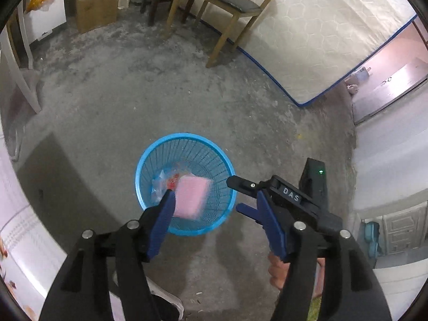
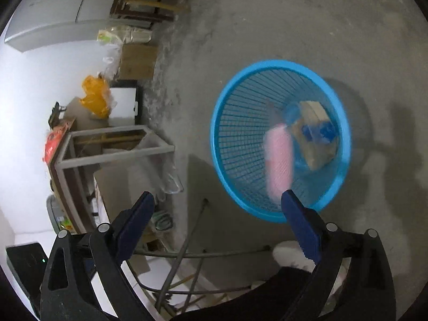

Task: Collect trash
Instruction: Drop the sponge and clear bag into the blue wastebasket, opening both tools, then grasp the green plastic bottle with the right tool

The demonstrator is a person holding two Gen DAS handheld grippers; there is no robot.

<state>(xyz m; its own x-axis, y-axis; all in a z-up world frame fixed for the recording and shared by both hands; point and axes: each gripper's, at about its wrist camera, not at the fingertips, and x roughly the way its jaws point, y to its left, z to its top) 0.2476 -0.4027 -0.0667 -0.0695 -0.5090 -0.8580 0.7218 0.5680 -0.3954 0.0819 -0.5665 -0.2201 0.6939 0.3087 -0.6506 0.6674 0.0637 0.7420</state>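
A blue mesh waste basket [image 1: 141, 160] stands on the concrete floor; it also shows in the right wrist view [image 2: 222, 101]. A pink sponge-like packet [image 1: 191, 196] is blurred in mid-air over the basket's mouth, also seen from the right wrist [image 2: 278, 157]. Clear plastic with red print [image 1: 165, 184] and a cardboard box with blue print [image 2: 315, 136] lie inside. My left gripper [image 1: 214, 200] is open above the basket, touching nothing. My right gripper [image 2: 218, 198] is open and empty at the basket's near rim; it shows in the left wrist view [image 1: 236, 194].
A wooden chair [image 1: 219, 2] and a leaning mattress [image 1: 321, 40] stand beyond the basket. A cardboard box [image 1: 97, 9] sits at the far wall. A table frame with clutter [image 2: 107, 144] and loose cables [image 2: 187, 267] lie left of the basket.
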